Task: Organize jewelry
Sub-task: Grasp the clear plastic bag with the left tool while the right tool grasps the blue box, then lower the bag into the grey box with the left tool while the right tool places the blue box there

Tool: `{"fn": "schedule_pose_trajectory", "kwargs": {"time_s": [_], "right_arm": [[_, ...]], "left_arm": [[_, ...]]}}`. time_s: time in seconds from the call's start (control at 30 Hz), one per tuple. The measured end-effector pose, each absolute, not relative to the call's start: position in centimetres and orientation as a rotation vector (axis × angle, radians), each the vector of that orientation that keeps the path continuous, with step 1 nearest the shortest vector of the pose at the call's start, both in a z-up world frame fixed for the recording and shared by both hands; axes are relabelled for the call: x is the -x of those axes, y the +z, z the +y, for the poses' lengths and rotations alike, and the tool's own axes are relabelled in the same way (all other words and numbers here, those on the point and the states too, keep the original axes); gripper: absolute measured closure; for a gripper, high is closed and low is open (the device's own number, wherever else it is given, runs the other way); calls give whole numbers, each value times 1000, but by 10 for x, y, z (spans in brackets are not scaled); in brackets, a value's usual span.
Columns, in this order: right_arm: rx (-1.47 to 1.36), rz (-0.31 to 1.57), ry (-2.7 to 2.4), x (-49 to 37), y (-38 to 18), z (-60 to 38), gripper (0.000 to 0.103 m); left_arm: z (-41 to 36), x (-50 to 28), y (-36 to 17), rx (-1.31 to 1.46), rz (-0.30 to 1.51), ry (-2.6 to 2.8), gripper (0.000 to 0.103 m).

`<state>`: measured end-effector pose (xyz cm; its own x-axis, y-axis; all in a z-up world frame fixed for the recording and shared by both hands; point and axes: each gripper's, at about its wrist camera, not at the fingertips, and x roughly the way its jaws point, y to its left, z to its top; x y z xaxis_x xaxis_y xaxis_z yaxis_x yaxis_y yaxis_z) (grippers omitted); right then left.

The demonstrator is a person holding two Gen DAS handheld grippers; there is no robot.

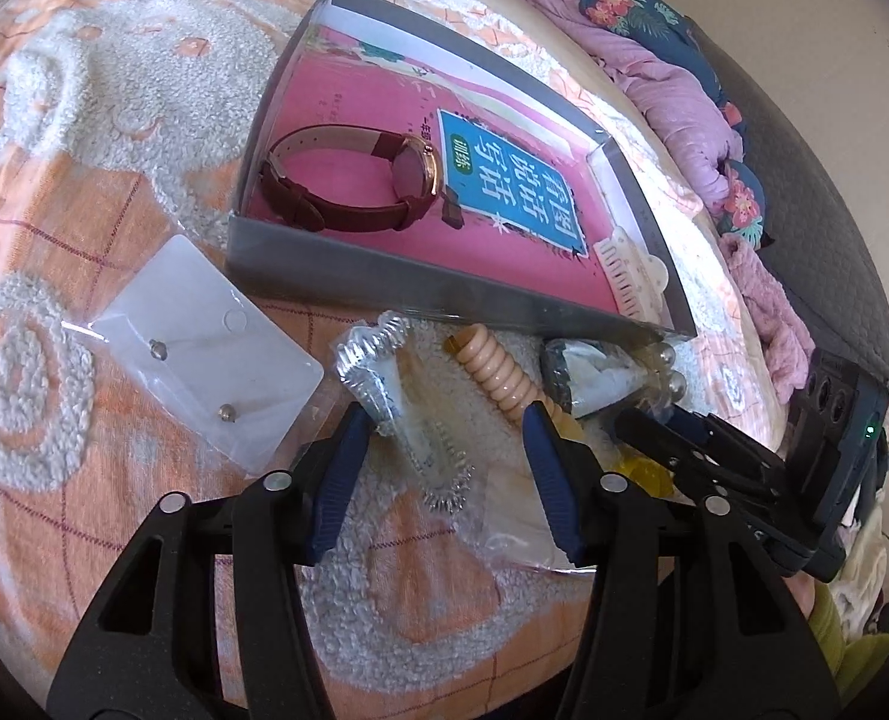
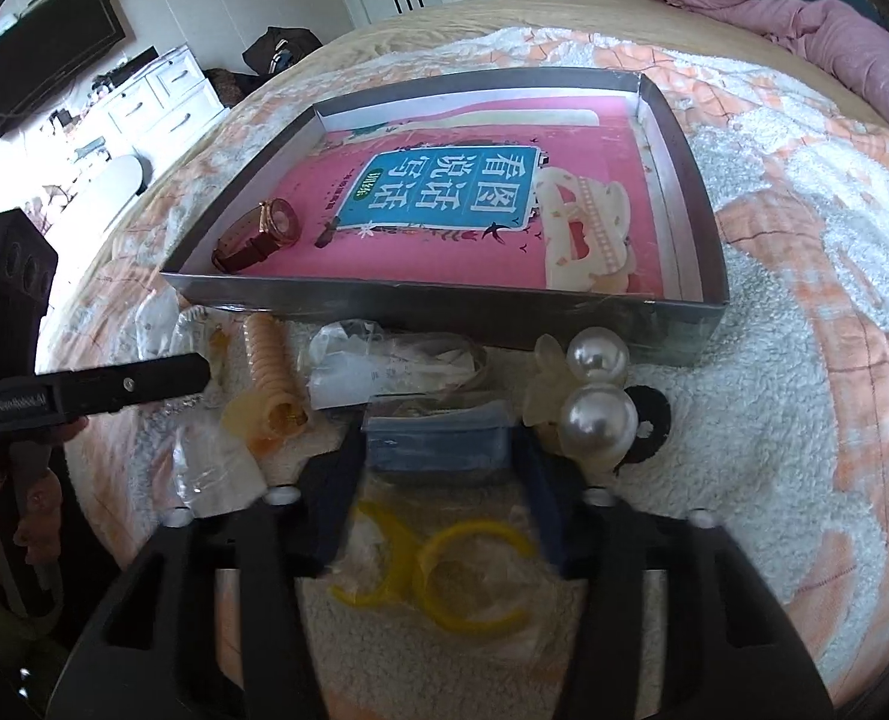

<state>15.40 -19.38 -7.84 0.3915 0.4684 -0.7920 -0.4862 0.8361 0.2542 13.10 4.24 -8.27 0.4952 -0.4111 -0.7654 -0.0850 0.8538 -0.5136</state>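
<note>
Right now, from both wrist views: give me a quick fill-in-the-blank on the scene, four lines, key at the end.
1. The watch with the dark red strap lies inside the grey ____.
2. Between the right gripper fingers sits a small ____ box.
3. Two large ____ beads lie just outside the tray, on the blanket.
4. The clear packet left of the left gripper holds two small ____.

Missing words: tray; blue; pearl; studs
</note>
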Motion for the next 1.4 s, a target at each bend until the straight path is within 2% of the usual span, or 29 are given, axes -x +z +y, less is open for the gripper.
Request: {"fn": "schedule_pose_trajectory", "kwargs": {"time_s": [0.1, 0.23, 0.73, 1.03, 1.4], "right_arm": [[5, 987, 608, -153, -76, -197, 58], [-26, 953, 608, -147, -67, -207, 58], [-55, 868, 657, -131, -30, -216, 58], [-36, 799, 674, -143, -4, -208, 58], [-29, 737, 583, -180, 12, -225, 59]], "left_arm": [[44, -132, -84, 516, 1048, -190, 78], [41, -132, -83, 478, 1034, -189, 80], [55, -110, -17, 407, 833, -175, 81], [74, -124, 1, 405, 783, -136, 81], [49, -159, 9, 372, 777, -192, 81]]}}
